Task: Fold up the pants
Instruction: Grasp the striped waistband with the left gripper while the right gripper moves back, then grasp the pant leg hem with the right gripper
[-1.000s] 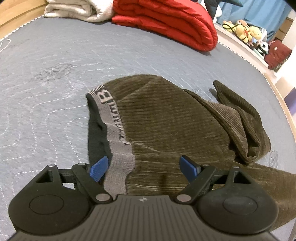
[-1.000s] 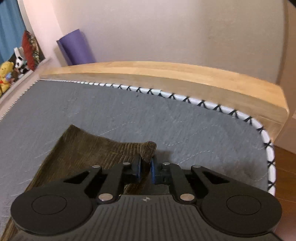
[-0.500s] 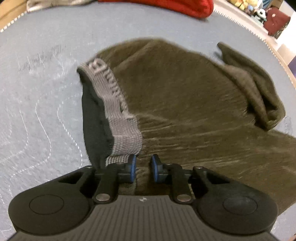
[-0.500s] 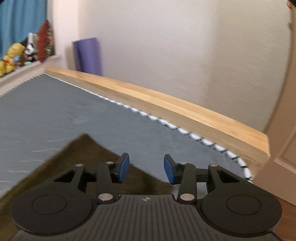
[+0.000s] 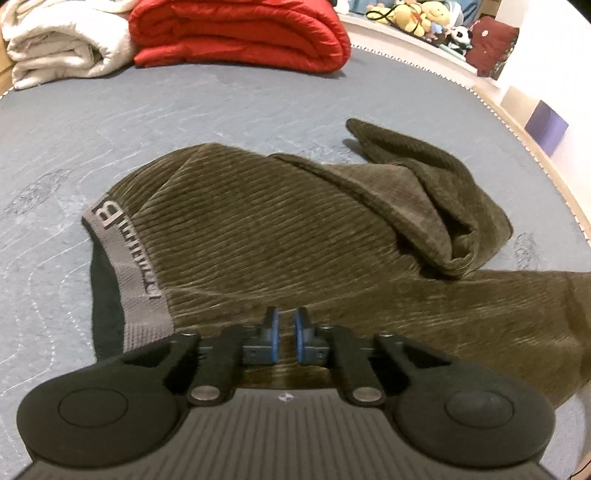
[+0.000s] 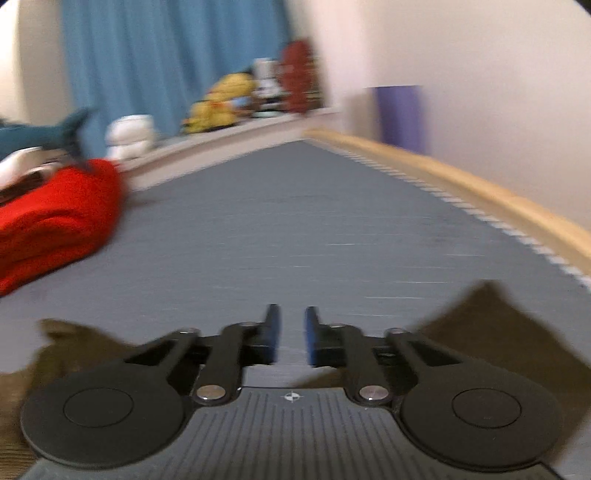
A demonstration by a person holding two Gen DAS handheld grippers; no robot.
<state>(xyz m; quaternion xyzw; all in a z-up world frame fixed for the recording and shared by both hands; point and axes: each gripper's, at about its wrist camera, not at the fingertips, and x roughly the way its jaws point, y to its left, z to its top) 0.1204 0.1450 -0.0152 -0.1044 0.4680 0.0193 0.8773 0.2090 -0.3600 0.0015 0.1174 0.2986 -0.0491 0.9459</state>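
Olive-brown corduroy pants (image 5: 280, 229) lie on the grey mattress (image 5: 74, 122), with a grey lettered waistband (image 5: 129, 266) at the left and one leg bunched up at the right (image 5: 436, 206). My left gripper (image 5: 286, 325) is nearly closed just above the fabric near the waistband, with nothing clearly pinched between its blue pads. My right gripper (image 6: 291, 332) is empty with a narrow gap between its fingers, above the mattress. Dark pants fabric (image 6: 491, 325) shows blurred under and beside it.
A folded red quilt (image 5: 240, 33) and a white blanket (image 5: 62, 40) lie at the far end of the mattress. Stuffed toys (image 5: 417, 14) sit on a ledge. A wooden bed frame (image 6: 480, 192) runs along the right edge, with a purple roll (image 6: 400, 118) by the wall.
My left gripper closed from wide open and tilted up over the pants by the waistband. My right gripper let go of the pant-leg hem, opened, narrowed again and swung left toward the quilt.
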